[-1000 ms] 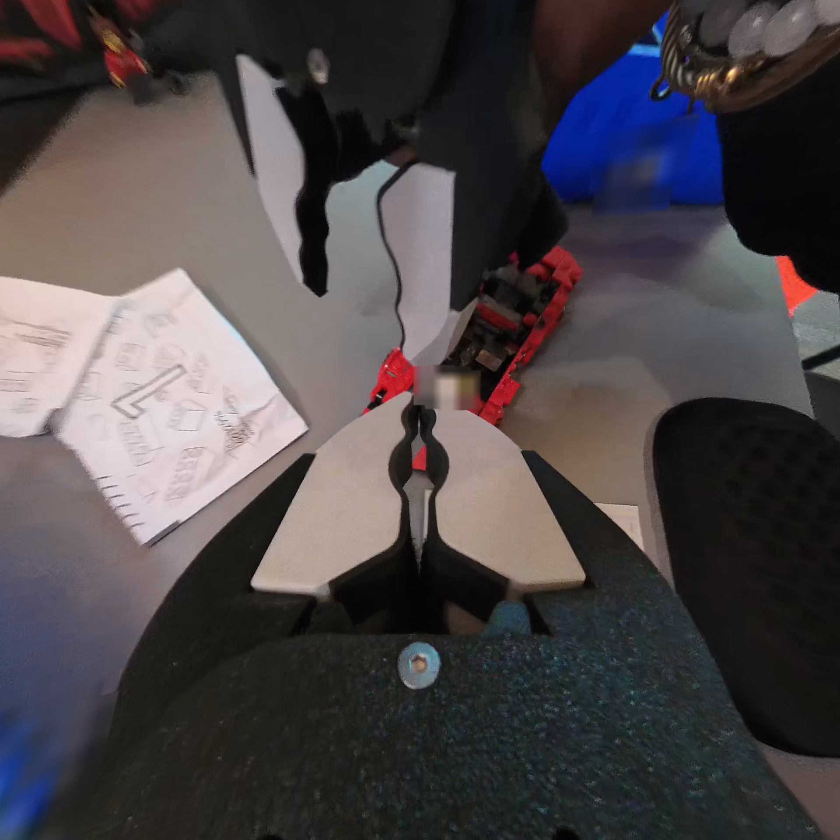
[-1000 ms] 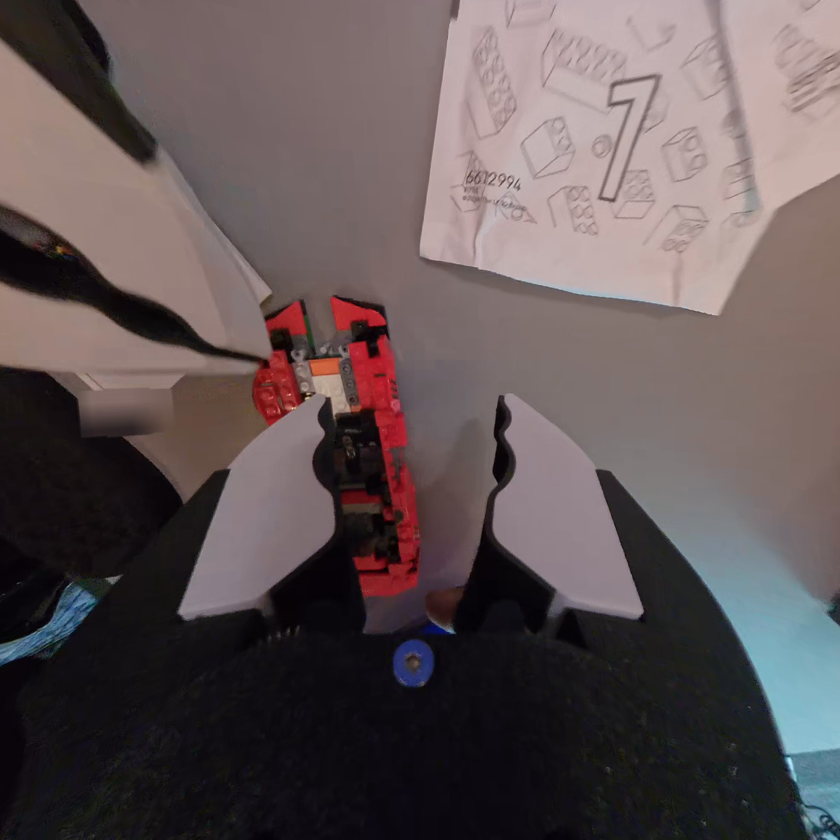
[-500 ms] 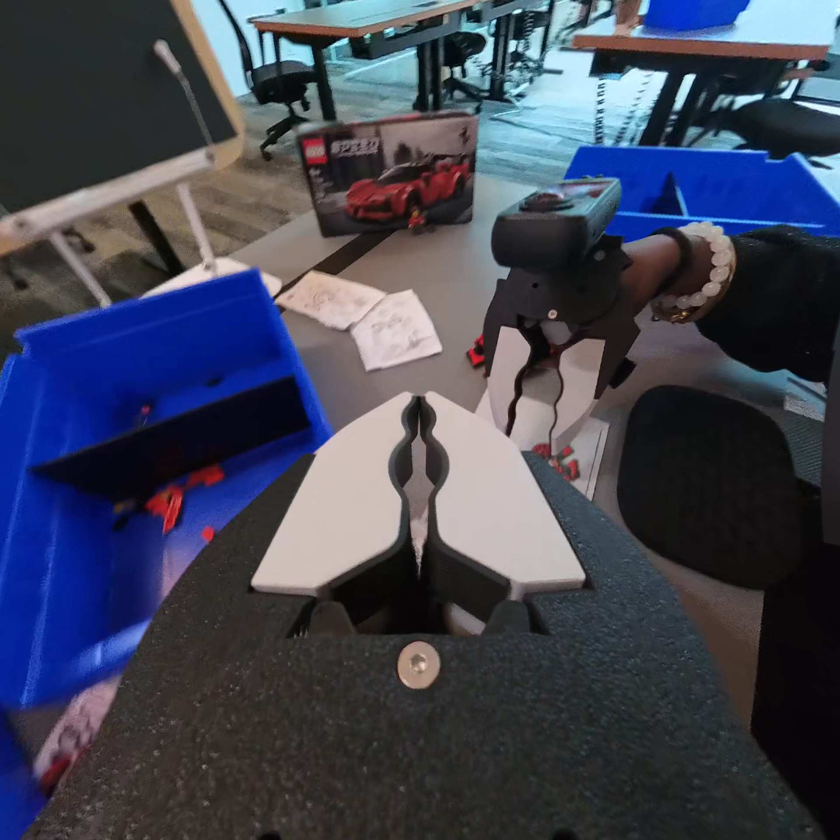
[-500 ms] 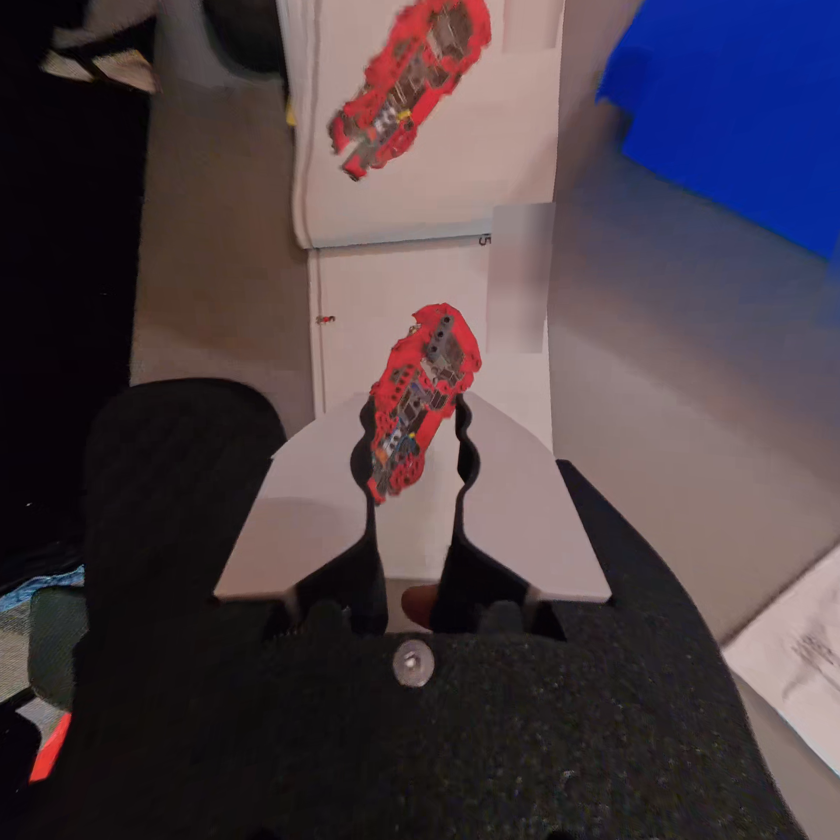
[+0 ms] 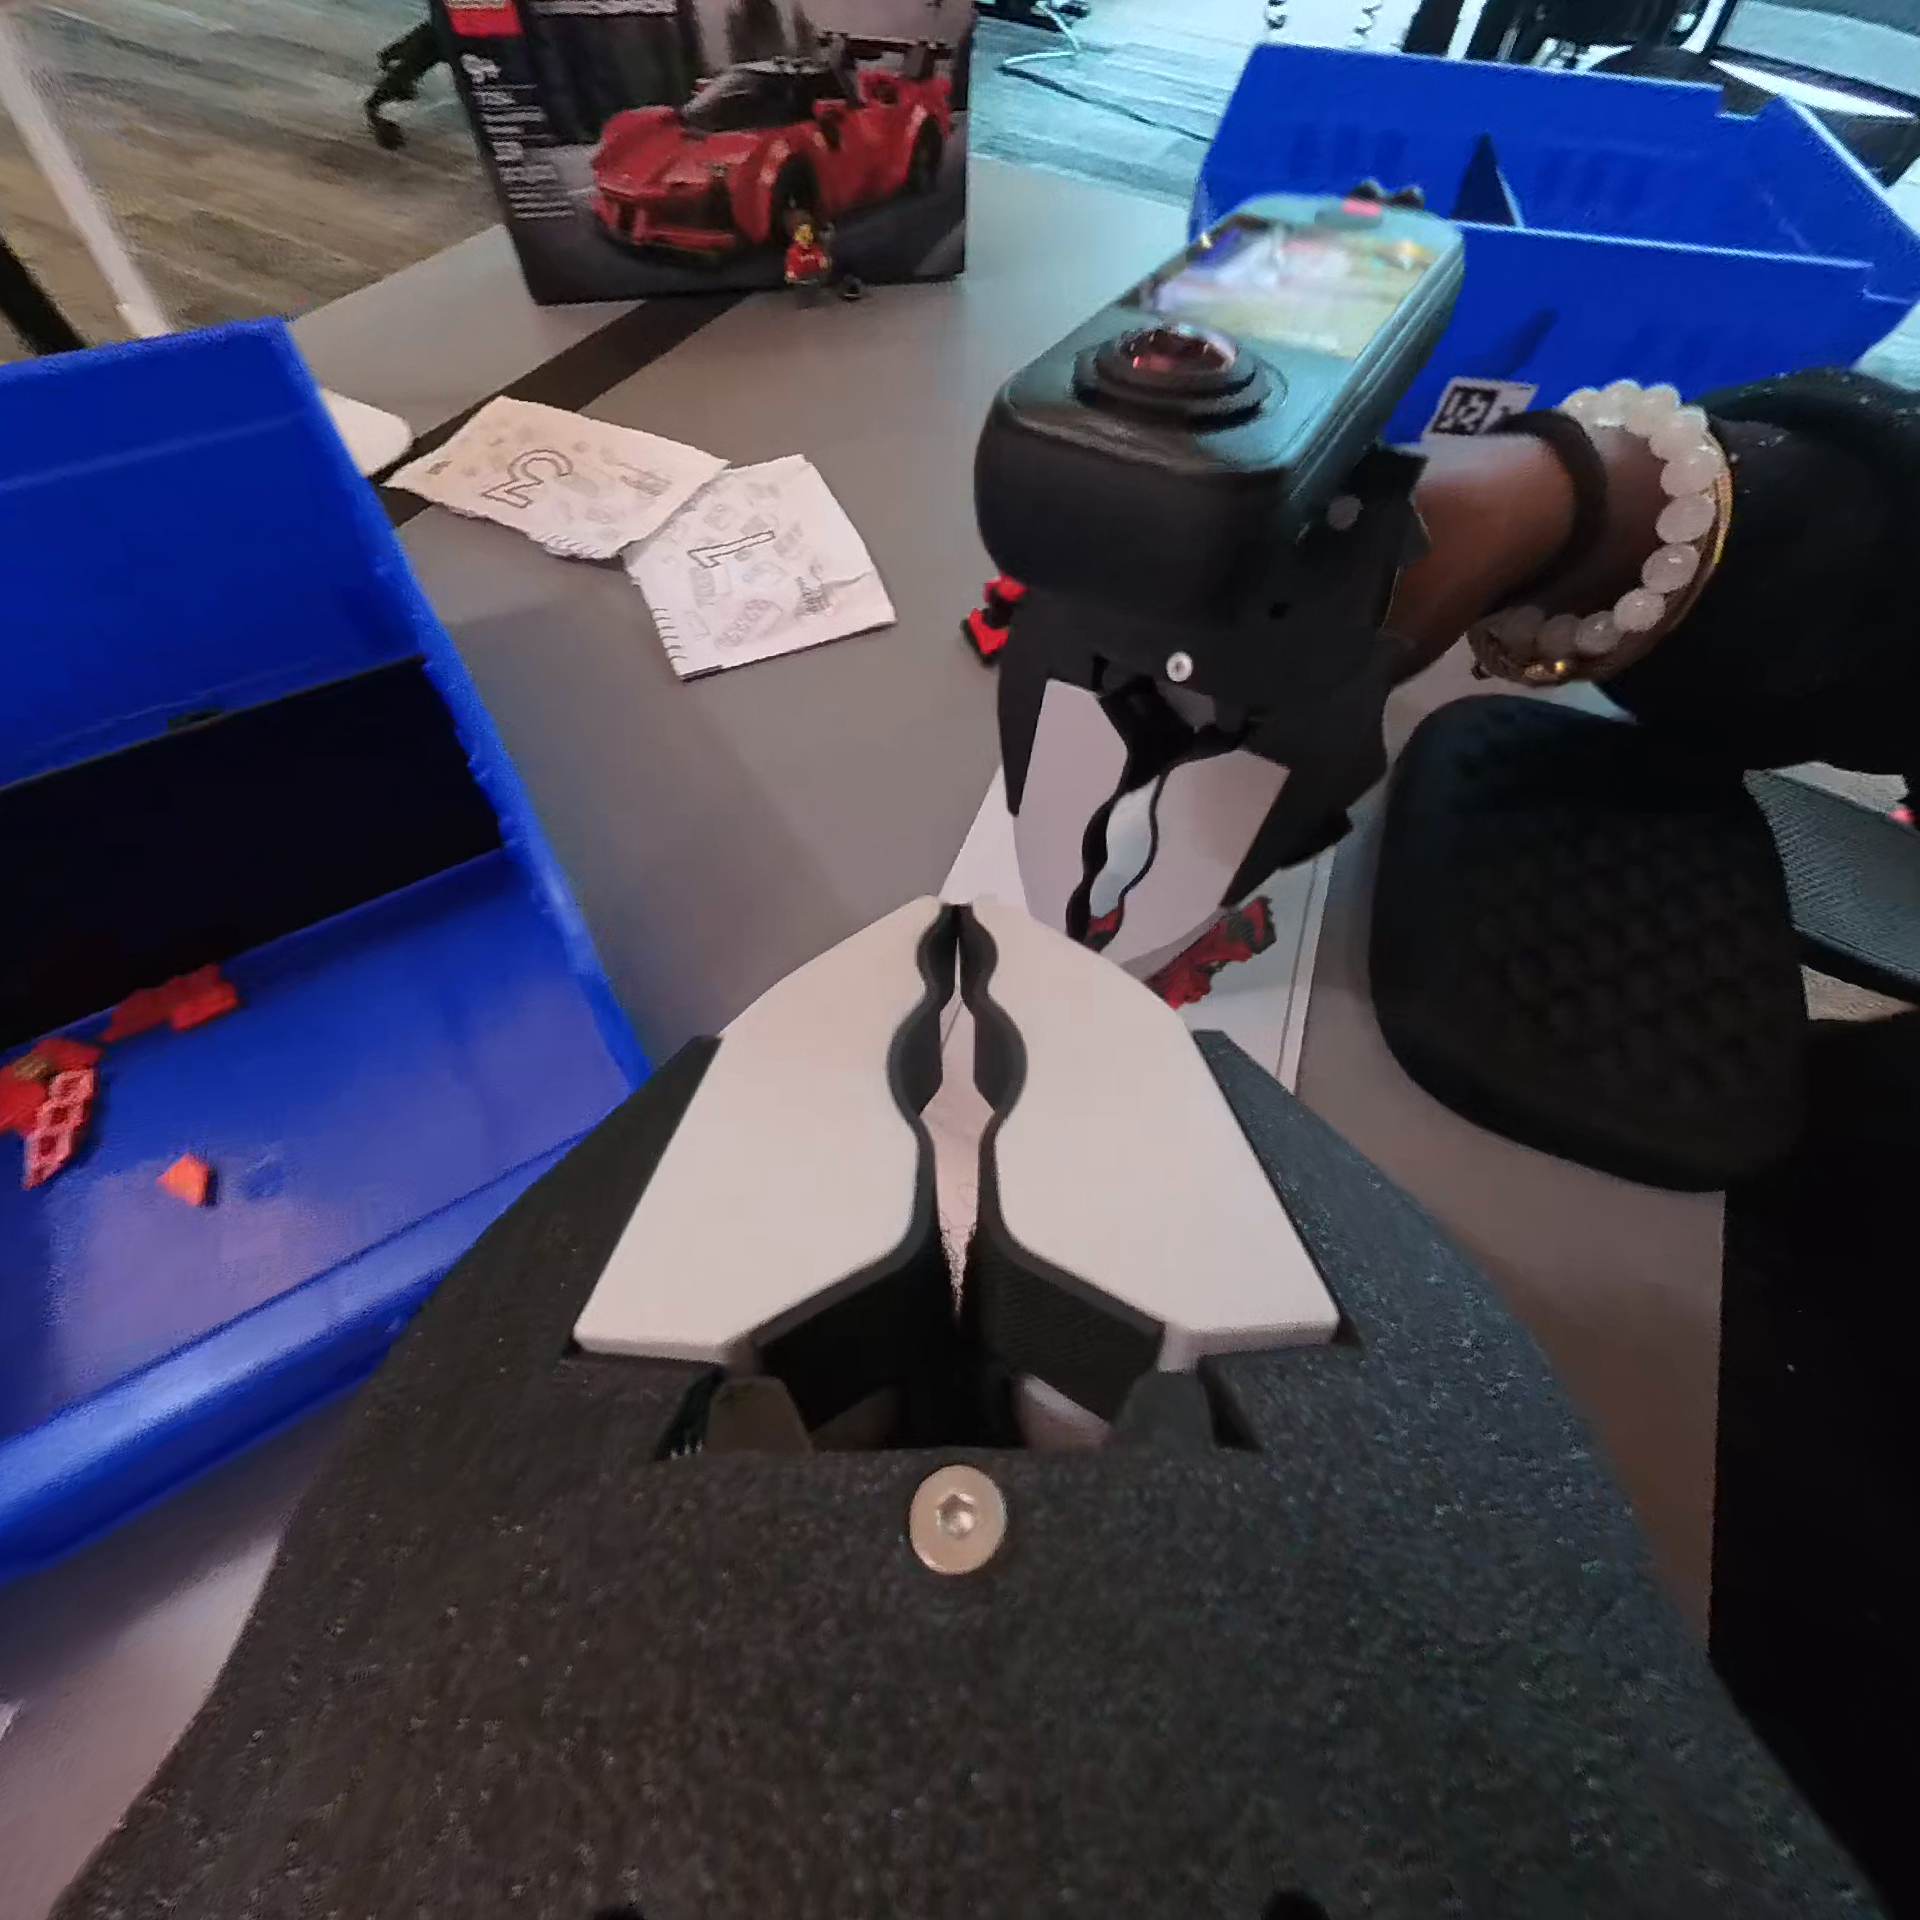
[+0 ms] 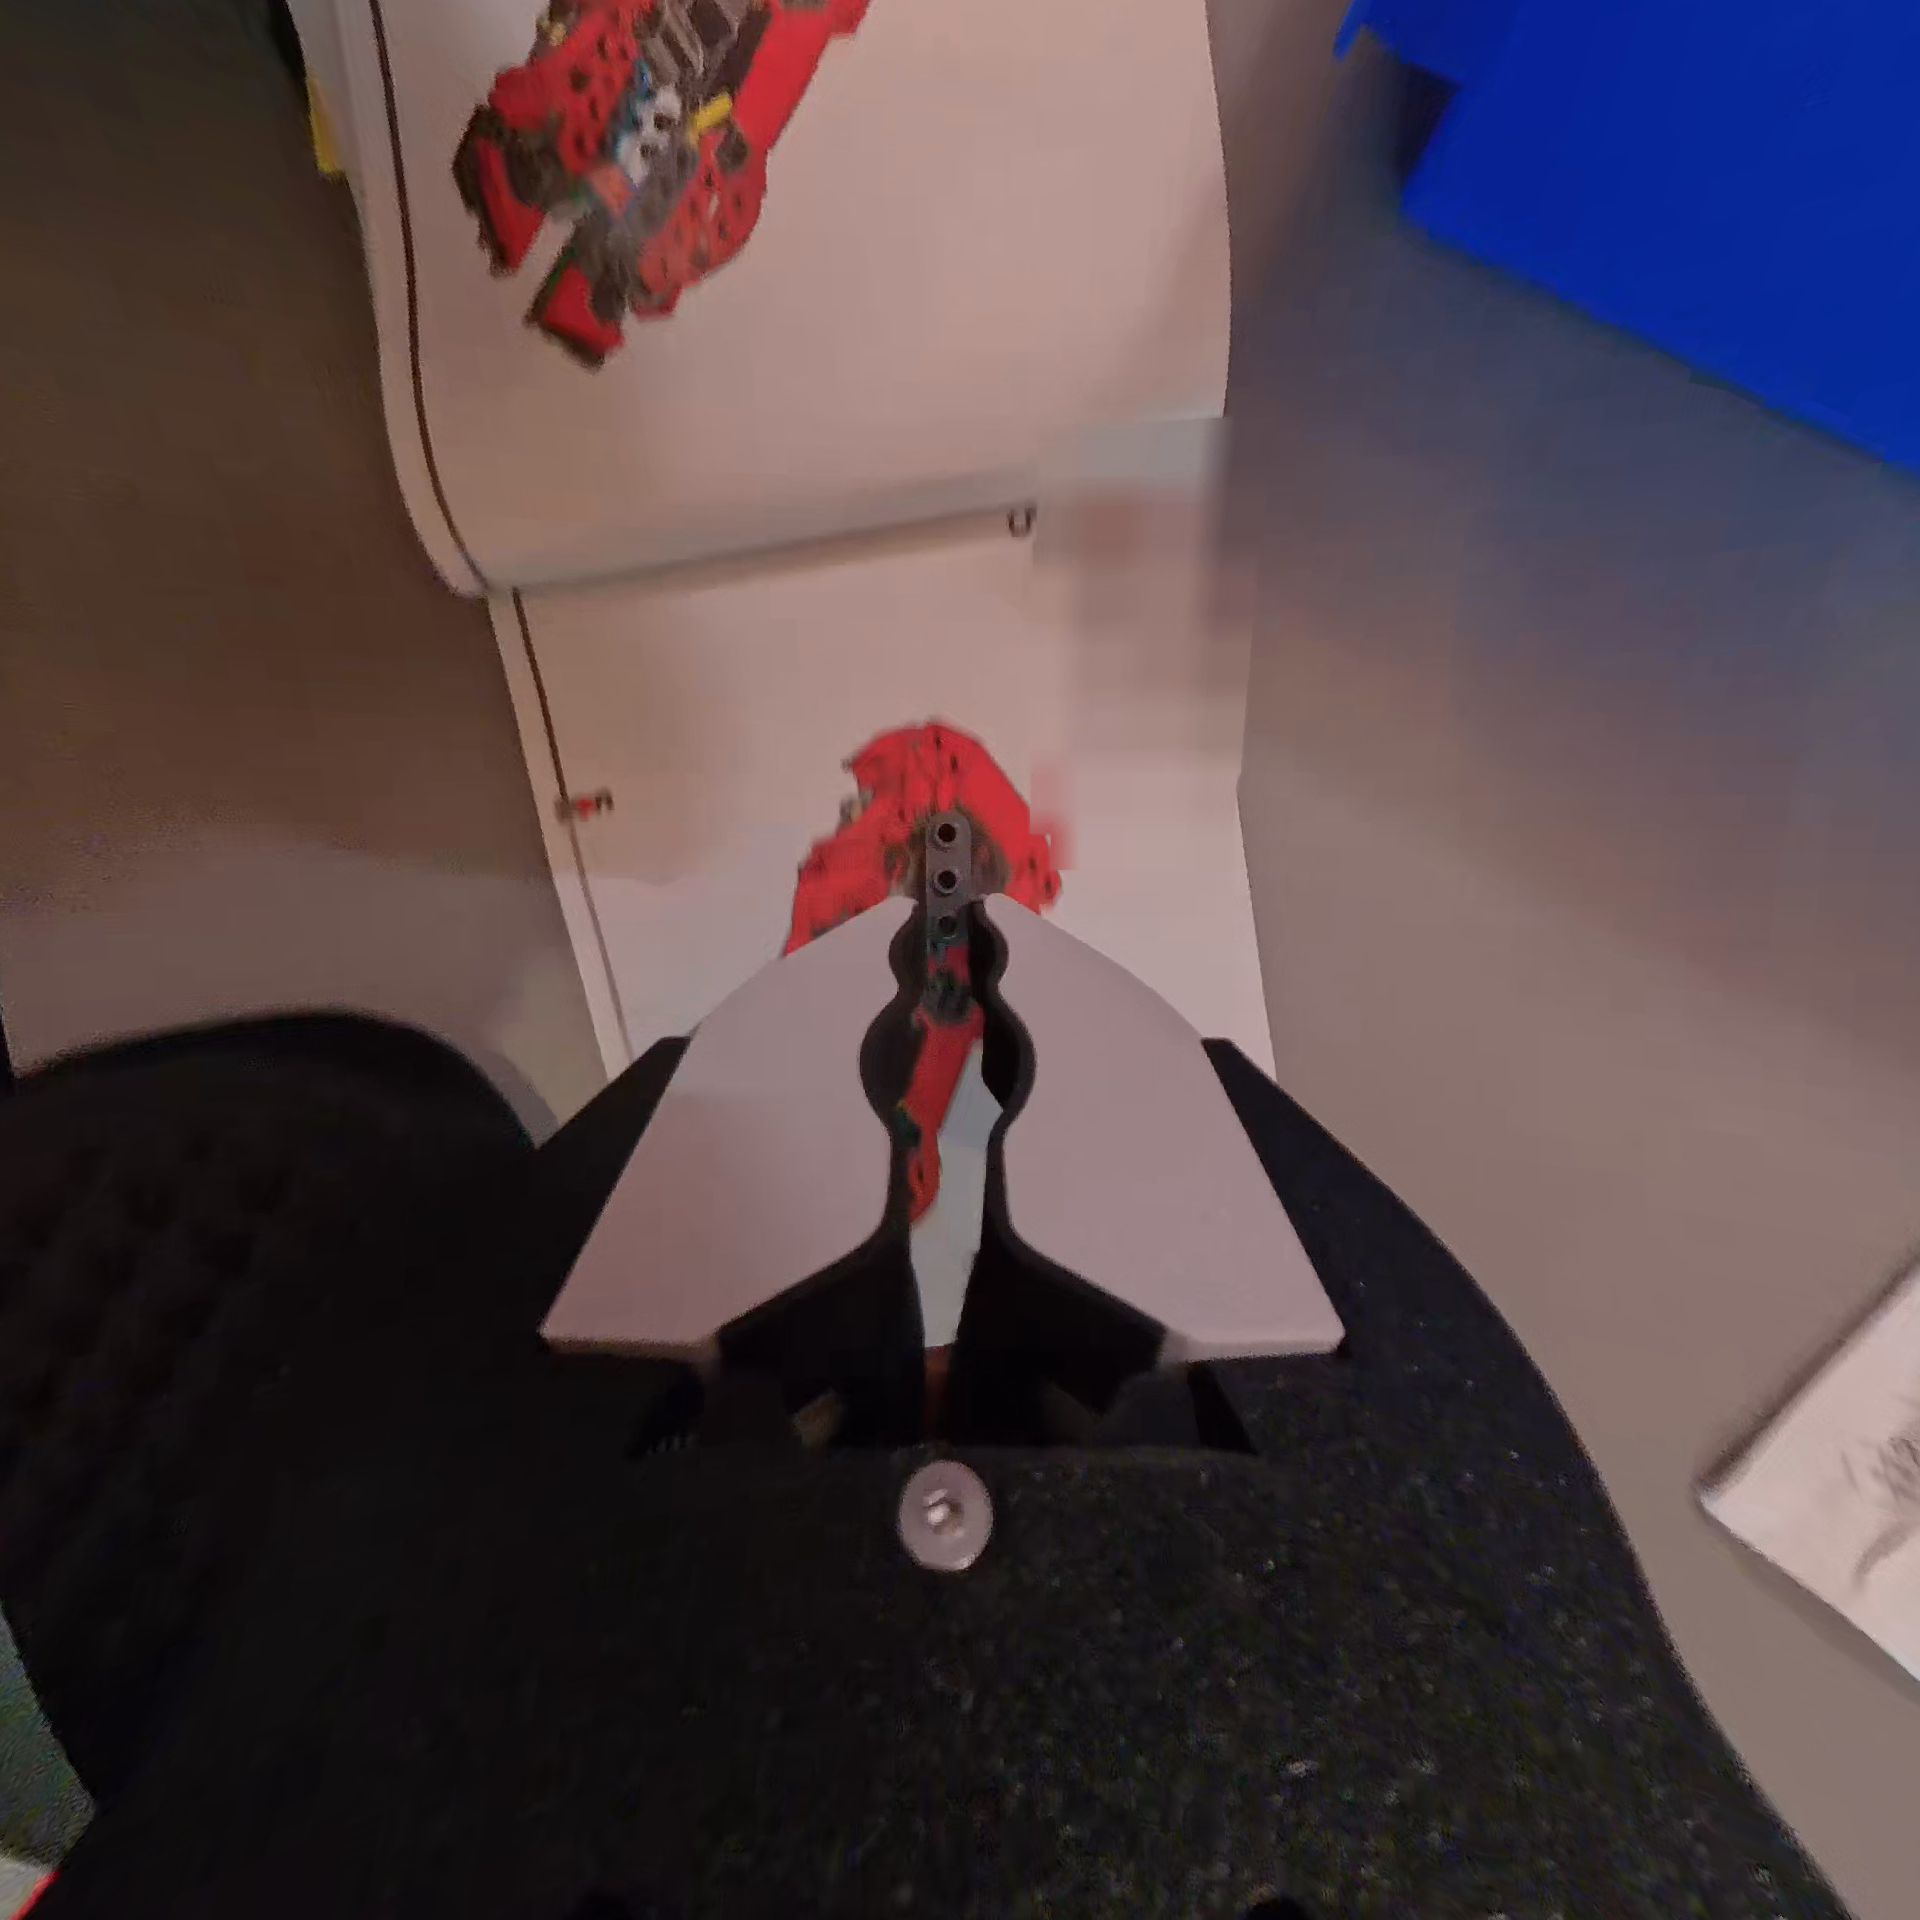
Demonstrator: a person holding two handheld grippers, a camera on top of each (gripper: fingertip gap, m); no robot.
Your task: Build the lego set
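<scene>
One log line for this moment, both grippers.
left gripper: shut, empty | right gripper: shut on partly built red brick car | above open white instruction booklet

I am watching the red-and-black lego car chassis (image 6: 940, 1039) sitting tilted on edge over the open instruction booklet (image 6: 1122, 935) on the table (image 5: 790, 790), pinched between my right hand-held gripper (image 6: 948, 909) fingers, a dark holed beam jutting past the tips. Loose red bricks (image 5: 62, 1101) are lying in the blue bin (image 5: 343, 1039) at left.
</scene>
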